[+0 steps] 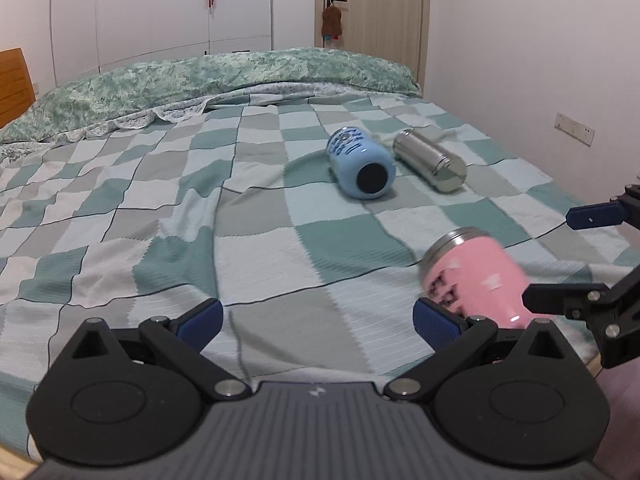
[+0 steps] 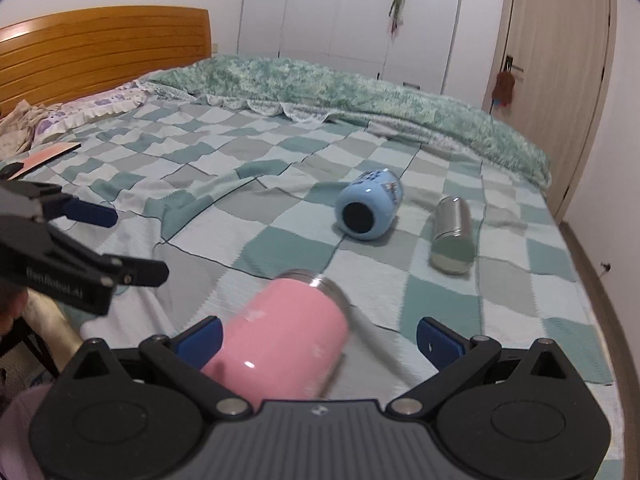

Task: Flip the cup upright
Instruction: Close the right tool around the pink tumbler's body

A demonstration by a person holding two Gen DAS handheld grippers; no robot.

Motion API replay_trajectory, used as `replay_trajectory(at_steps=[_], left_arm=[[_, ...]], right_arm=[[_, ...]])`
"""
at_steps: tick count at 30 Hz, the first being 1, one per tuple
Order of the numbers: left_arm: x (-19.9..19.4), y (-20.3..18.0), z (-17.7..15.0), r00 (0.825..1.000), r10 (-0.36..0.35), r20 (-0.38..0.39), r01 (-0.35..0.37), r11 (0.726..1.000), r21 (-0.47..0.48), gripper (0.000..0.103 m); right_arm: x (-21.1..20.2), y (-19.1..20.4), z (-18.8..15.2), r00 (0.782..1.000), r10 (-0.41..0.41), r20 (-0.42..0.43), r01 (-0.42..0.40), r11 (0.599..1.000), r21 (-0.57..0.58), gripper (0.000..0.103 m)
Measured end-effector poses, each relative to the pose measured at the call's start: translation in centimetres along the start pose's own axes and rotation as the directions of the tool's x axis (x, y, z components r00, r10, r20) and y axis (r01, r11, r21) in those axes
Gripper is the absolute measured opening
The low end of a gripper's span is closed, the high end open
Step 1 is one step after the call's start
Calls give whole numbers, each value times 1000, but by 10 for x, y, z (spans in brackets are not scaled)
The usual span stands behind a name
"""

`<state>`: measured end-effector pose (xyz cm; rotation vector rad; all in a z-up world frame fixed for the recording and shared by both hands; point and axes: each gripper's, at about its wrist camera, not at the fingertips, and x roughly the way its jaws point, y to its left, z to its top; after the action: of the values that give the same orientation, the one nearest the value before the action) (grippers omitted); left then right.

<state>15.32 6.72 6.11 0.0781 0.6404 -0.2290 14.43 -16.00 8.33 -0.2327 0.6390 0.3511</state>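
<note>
Your right claw point(image 2: 318, 340) gapes wide around the tilted pink cup point(image 2: 280, 340), low centre of its view; your left claw point(image 1: 318, 320) is open too, the cup point(image 1: 474, 280) at its right.

Place: a home bedroom, no doubt about it.
Bed: the checked bedspread point(image 1: 168, 208) in teal, grey and white fills the view, with a rumpled green floral duvet point(image 1: 224, 76) heaped along the far side.
Headboard: slatted orange wood point(image 2: 100, 46), with a frilled pillow point(image 2: 92, 108) lying just below it.
Wardrobe: tall white doors point(image 2: 340, 12) with small dark handles (a soft toy hangs from 1).
Door: pale wood point(image 1: 372, 4), lever handle, something brown dangling from it.
</note>
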Motion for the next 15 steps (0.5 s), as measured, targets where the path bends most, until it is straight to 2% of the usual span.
replay_trajectory(at_steps=[7, 15], left_arm=[[15, 21, -7, 1000, -24, -3, 24, 1000, -3, 103], [30, 32, -9, 998, -54, -19, 54, 998, 9, 103]], right_arm=[[38, 10, 12, 996, -16, -92, 25, 994, 106, 103], [76, 12, 17, 979, -23, -200, 63, 979, 196, 103]])
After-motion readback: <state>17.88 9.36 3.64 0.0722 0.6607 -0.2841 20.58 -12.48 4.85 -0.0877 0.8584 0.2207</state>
